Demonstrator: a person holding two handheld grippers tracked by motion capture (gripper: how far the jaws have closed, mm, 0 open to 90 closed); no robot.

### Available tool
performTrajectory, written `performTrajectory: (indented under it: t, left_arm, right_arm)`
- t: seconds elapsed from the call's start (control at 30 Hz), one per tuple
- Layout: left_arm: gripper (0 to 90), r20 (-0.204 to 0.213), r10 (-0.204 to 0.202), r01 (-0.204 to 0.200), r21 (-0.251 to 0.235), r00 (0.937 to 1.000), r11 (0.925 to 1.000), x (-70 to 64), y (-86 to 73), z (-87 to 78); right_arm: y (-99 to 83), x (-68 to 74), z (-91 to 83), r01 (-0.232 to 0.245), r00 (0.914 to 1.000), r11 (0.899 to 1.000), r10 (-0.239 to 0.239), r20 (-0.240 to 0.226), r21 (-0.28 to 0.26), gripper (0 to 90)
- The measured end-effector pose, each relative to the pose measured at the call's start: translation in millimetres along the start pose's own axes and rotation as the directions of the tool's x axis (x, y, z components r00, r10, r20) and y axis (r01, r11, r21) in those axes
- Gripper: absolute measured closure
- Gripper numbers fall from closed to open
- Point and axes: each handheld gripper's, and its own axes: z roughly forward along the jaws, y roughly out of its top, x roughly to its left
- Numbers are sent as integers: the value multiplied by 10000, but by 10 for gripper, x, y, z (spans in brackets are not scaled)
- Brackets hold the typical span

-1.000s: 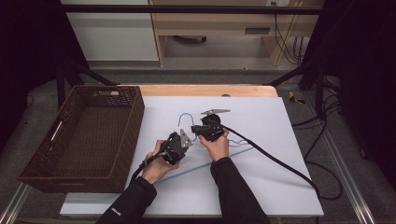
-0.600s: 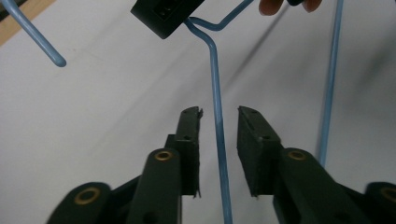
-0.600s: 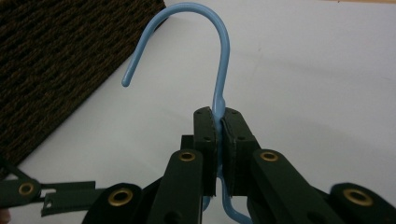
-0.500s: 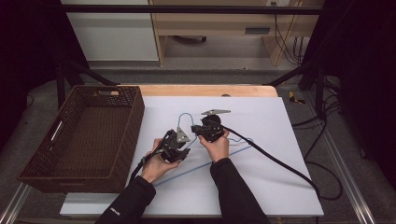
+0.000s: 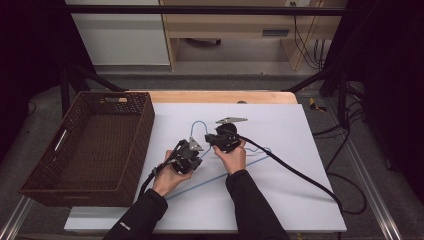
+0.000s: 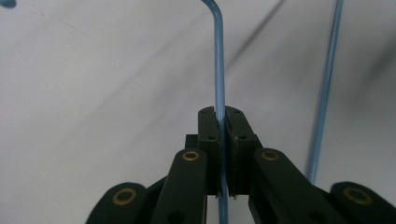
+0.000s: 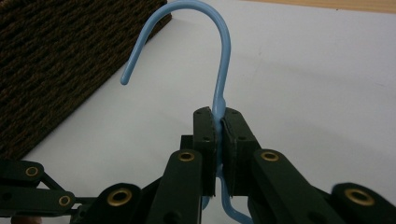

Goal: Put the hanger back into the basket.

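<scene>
Both grippers, left (image 6: pixel 219 140) and right (image 7: pixel 219 140), clamped on blue wire hanger (image 5: pixel 200 125); position barely shifted, probably pre-lift toward basket (image 5: pixel 90 145).

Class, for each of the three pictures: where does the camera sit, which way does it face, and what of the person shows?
High view: above the table, looking forward and down; forearms, hands, left gripper, right gripper.
Left gripper view: on that gripper, looking along its jaws, shut on the blue hanger.
Right gripper view: looking along its jaws, shut below the hook; basket beyond.
All three share the hanger.
</scene>
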Motion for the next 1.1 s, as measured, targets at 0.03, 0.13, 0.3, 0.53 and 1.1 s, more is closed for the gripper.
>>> performTrajectory:
  t: [0.03,0.13,0.3,0.53,1.1]
  left_arm:
    - [869,23,-51,51,-86,10000,9999,-7,0,-5]
    - [872,-48,-184,183,-309,9998,9994,-17,5,-52]
    - [873,-78,-191,185,-706,9998,9973,-18,20,-160]
    - [874,-126,-131,116,-1150,9998,9933,-40,46,-318]
    - [874,-582,-183,54,-2153,9981,9765,-94,216,-858]
  right_arm:
    - [2,3,-14,86,9999,10000,-86,52,-31,851]
    - [2,31,-84,362,9993,9992,-360,121,-171,801]
    - [-21,46,-360,796,9968,9948,-802,-67,-636,589]
    - [-73,12,-923,1656,9858,9733,-1678,-8,-1587,359]
    - [-641,-412,-1767,2026,9782,9623,-1902,834,-1814,98]
